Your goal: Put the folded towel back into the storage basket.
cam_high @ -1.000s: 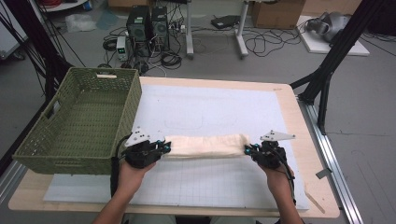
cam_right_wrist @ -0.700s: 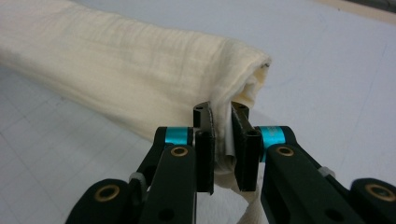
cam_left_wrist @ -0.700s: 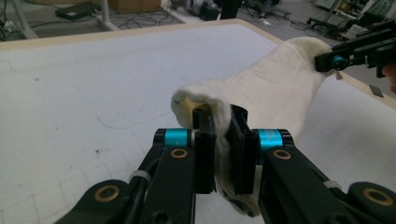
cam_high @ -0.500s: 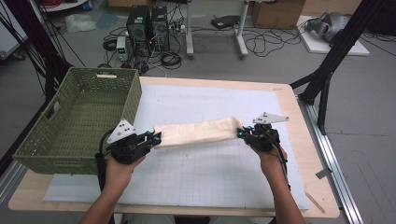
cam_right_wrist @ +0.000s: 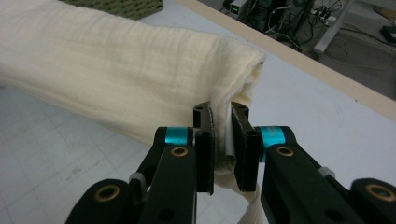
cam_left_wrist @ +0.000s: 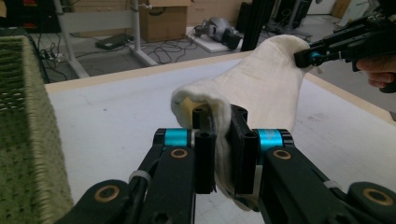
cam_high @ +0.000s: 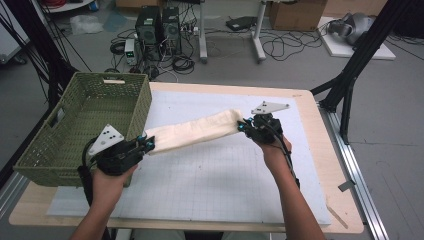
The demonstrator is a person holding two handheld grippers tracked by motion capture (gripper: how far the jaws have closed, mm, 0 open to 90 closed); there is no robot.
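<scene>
A folded cream cloth hangs stretched between the two grippers above the white mat. My left gripper is shut on its left end, right beside the basket's near corner; in the left gripper view the cloth is pinched between the black jaws. My right gripper is shut on the right end, held higher and farther back. In the right gripper view the cloth runs away to the upper left from the jaws. The other gripper shows far off in the left gripper view.
A green woven basket stands on the table's left side, touching distance from the left hand. A white gridded mat covers the wooden table. Black frame legs, cables and computers stand on the floor behind.
Both grippers have lifted the cloth off the mat and carried it left and back toward the basket. The right end rose higher, so the cloth now slants.
</scene>
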